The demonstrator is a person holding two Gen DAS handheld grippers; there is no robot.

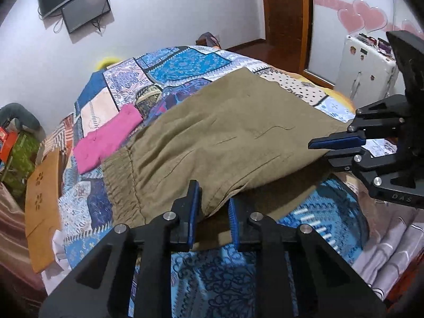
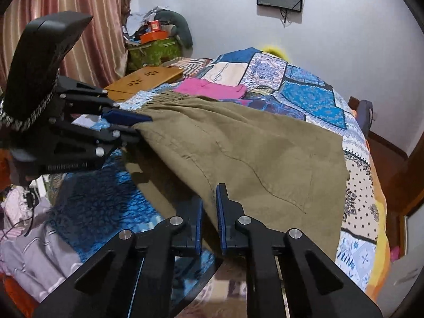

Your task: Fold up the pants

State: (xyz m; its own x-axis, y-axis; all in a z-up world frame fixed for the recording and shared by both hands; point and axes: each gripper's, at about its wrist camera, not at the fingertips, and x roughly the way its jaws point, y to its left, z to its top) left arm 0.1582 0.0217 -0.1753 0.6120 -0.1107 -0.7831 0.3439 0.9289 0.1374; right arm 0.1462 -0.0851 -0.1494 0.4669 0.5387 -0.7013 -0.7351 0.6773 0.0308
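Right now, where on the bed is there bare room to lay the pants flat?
Bare quilt lies beyond the khaki pants, toward the wall. The head side is crowded: pink garment and wooden tray. The left gripper and right gripper both grip the near edge.

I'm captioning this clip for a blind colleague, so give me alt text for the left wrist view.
Both grippers pinch the near edge of olive-brown pants lifted over a patchwork bedspread: the left gripper at bottom centre, the right gripper at the right edge, jaws closed on fabric. A folded pink garment lies beyond the waistband, with a wall-mounted screen behind.
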